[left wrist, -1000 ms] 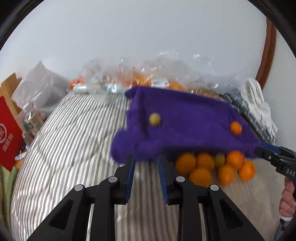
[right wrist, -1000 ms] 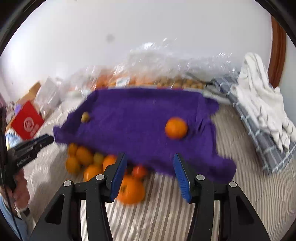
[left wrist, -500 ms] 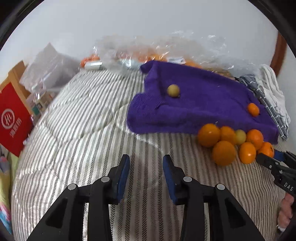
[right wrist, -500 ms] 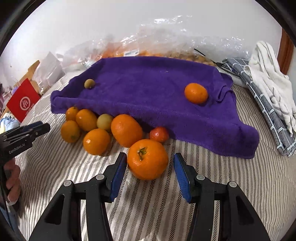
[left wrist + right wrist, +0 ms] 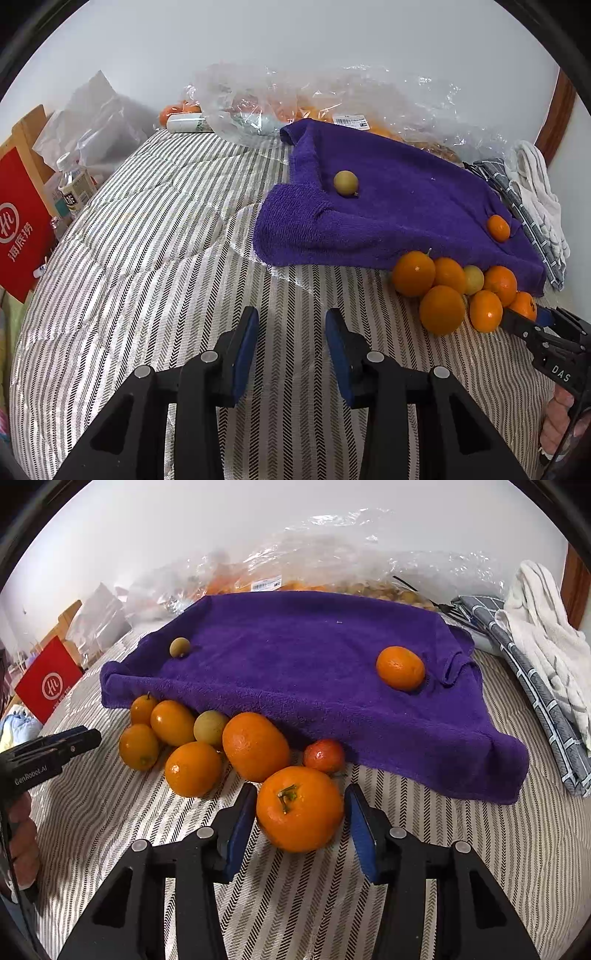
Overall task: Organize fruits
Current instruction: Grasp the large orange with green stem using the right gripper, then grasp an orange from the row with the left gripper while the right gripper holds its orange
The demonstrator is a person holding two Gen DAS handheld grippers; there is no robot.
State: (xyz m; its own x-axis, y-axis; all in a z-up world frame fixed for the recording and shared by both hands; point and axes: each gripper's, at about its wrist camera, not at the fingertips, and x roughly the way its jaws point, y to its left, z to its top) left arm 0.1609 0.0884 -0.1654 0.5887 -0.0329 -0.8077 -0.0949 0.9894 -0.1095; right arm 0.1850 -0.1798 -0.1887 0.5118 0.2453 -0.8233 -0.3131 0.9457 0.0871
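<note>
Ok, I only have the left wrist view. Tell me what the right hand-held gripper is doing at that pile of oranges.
Observer: The right hand-held gripper straddles the big stemmed orange; its jaws have just been closing, contact unclear.
Operator: Report anything hidden behind that orange.
Observer: A small reddish fruit sits by the purple towel edge.
Operator: Now the bags at the back.
Observer: One clear bag holds small yellowish fruits.

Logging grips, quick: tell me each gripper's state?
Left gripper: open, empty, jaws just opened.
Right gripper: closing around the big orange; whether the pads touch cannot be told.
</note>
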